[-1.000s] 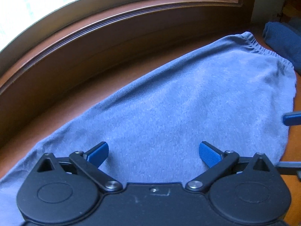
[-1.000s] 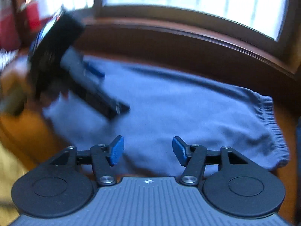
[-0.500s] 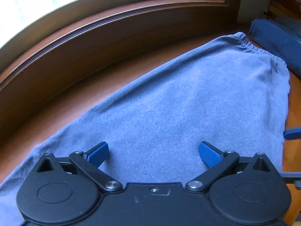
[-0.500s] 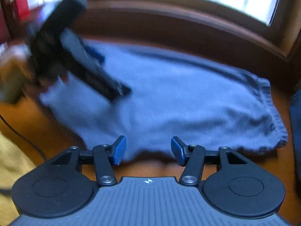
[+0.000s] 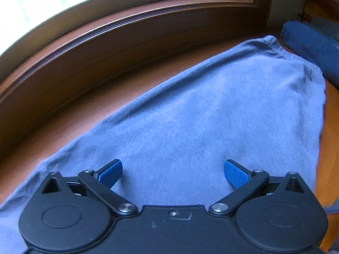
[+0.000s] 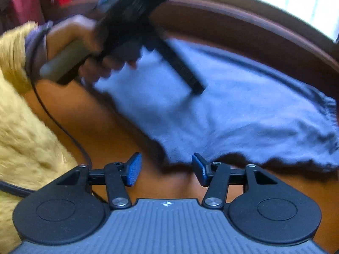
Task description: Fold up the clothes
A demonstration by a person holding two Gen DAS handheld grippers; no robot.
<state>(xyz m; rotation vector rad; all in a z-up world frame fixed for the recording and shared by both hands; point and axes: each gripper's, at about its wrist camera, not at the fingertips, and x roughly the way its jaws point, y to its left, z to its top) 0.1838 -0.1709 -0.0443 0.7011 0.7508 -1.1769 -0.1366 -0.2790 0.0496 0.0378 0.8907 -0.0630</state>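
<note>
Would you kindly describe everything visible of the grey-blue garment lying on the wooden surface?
The grey-blue garment is a soft, slightly fuzzy knit, spread mostly flat on the brown wooden surface below the window frame. One end carries a gathered, elastic-looking band; its near edge is wavy and casts a shadow. A darker blue folded cloth lies just beyond the gathered end. The left gripper hangs over its middle; whether it touches the cloth cannot be told.

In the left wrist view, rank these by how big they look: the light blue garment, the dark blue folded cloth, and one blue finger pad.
1. Light blue garment, filling most of the view.
2. Dark blue folded cloth, cut off by the picture's right edge and farther away, so its true size is unsure.
3. Blue finger pad, smallest though nearest.
</note>
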